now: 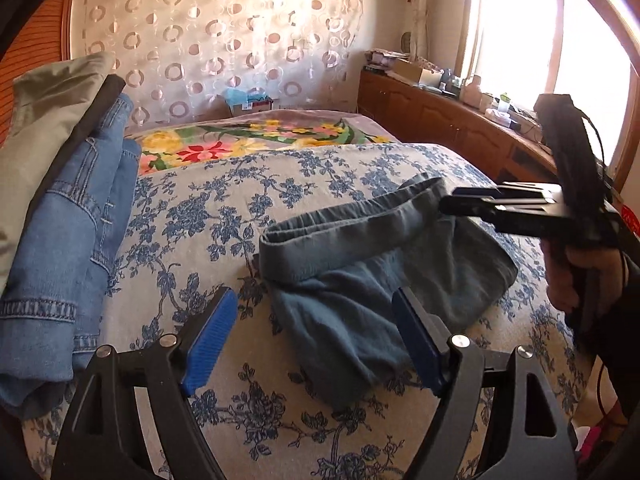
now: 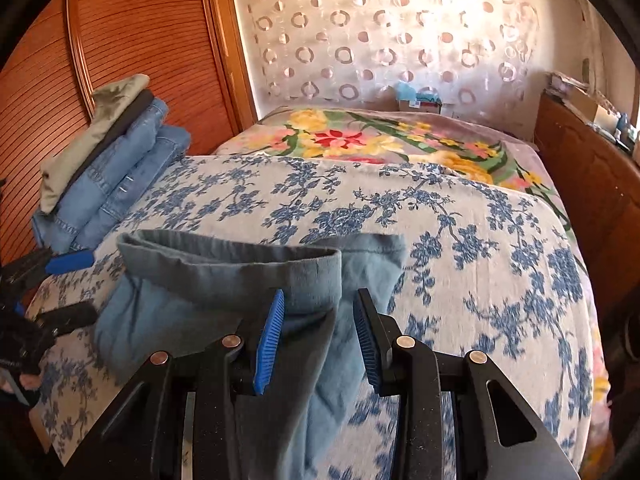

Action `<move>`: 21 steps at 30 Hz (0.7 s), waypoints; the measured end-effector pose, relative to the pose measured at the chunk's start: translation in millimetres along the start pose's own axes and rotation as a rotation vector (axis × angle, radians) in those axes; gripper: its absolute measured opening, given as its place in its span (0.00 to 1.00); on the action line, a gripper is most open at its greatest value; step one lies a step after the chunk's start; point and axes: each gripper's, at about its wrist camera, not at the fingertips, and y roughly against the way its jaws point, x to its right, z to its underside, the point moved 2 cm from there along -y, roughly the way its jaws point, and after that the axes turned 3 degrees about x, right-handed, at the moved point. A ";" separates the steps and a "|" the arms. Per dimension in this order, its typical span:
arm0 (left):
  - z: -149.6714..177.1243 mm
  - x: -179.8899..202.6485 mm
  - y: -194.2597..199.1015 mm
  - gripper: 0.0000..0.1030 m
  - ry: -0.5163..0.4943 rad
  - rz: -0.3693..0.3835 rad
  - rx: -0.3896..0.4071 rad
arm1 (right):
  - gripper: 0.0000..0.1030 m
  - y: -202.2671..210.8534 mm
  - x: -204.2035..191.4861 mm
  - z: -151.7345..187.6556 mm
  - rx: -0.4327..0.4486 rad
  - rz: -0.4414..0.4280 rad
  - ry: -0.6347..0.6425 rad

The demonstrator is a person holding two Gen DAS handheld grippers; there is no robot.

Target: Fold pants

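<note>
Blue-grey pants (image 1: 360, 264) lie bunched on the bed, waistband (image 1: 352, 216) raised toward the far side. My left gripper (image 1: 316, 332) is open just above the bedspread, its right pad over the cloth's near edge, holding nothing. My right gripper (image 1: 444, 200) reaches in from the right at the waistband's end. In the right wrist view the pants (image 2: 224, 292) lie between and in front of my right gripper (image 2: 320, 332), whose jaws stand apart with a fold of cloth running between them, not clamped. The left gripper (image 2: 68, 284) shows at the left edge.
A stack of folded jeans (image 1: 76, 240) with a grey-green garment (image 1: 48, 96) on top sits at the bed's left side (image 2: 112, 160). A floral blanket (image 1: 248, 140) covers the far bed. A wooden cabinet (image 1: 440, 116) with clutter runs along the right wall under a window.
</note>
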 end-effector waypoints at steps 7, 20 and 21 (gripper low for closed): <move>3.9 -3.3 -1.1 0.78 -0.003 -0.020 -0.018 | 0.30 -16.5 6.3 -12.3 -0.021 -0.047 -0.005; 11.8 0.5 3.0 0.78 -0.013 -0.014 -0.036 | 0.13 -26.9 9.2 -18.7 -0.020 0.001 -0.038; 12.6 1.1 3.8 0.78 -0.016 -0.014 -0.037 | 0.15 -24.6 8.6 -18.0 -0.023 0.005 -0.042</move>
